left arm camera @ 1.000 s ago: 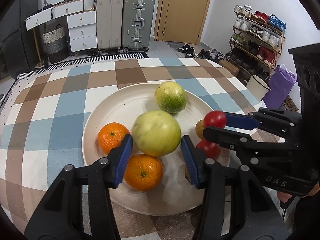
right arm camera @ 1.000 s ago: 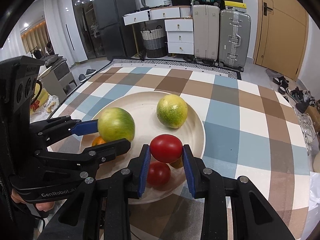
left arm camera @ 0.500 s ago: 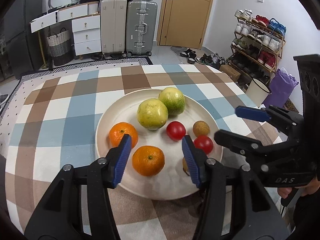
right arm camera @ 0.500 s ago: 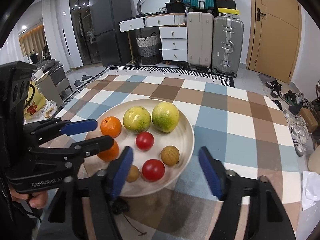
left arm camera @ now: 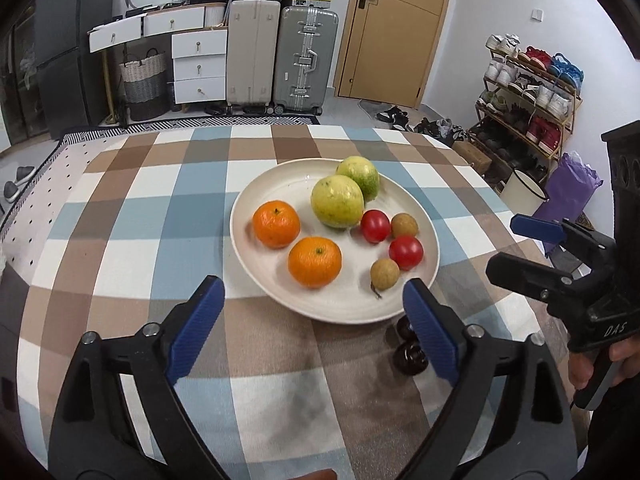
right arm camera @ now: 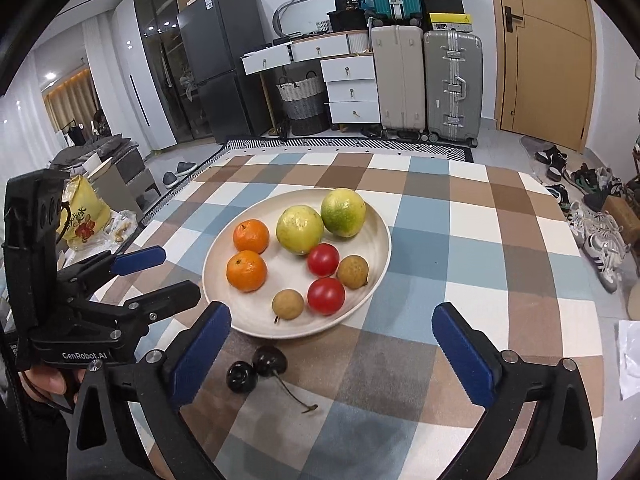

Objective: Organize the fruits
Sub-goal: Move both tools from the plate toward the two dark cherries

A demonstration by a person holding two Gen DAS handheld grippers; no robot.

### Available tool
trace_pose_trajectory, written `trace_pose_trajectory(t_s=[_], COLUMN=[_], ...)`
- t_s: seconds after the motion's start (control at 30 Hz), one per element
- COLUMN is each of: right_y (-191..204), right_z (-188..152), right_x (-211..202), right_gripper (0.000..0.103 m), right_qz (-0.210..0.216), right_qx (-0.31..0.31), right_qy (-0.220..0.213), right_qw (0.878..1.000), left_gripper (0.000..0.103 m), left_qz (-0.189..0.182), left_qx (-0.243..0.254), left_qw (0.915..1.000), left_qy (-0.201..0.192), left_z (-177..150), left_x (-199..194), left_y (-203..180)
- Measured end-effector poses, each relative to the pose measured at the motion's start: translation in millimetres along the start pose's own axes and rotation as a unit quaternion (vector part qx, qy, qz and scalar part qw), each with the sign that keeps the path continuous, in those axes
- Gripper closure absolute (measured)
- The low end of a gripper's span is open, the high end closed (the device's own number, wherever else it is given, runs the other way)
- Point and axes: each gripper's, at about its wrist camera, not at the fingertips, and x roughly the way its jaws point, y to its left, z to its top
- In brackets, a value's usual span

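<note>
We read the two dark cherries as the fruit left to sort: they lie on the checked worktop, touching each other and just off the near rim of the plate.

In the right wrist view they sit just ahead of the right hand-held gripper and a little toward its left finger, not centred in the gap. One long stem trails from them toward the gripper's middle, so their long axis runs slantwise across the gripper's line.

In the left wrist view the cherries lie right beside the right finger of the left hand-held gripper, which partly hides them. Both grippers are near; we judge the right one better placed, since it sees the pair whole.

Both grippers have just been opening and now stand wide with nothing between their fingers, angled down toward the worktop. The oranges, the green-yellow fruits, the tomatoes and the small brown fruits all rest on the plate.

For the next move we would shift the right gripper slightly left to straddle the pair.
</note>
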Motion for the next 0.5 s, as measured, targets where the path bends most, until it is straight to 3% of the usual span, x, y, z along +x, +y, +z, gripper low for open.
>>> trace_pose_trajectory(t_s=[0.07, 0.5], right_y=[1.2, 6.6], right_z=[-3.6, -30.4], right_x=[-2.8, -2.0], right_gripper=[0.001, 0.001], right_qz=[-0.003, 0.004], right_qx=[-0.001, -0.014], right_qy=[0.000, 0.025], right_qw=[1.000, 1.000], left_gripper=[0.001, 0.001], left_qz=[0.003, 0.002], left_qx=[-0.004, 0.001], left_qw=[1.0000, 0.9999], left_qy=[-0.001, 0.012], left_z=[-6.2, -31.6], left_x=[-5.3, -14.8], left_y=[0.1, -8.1])
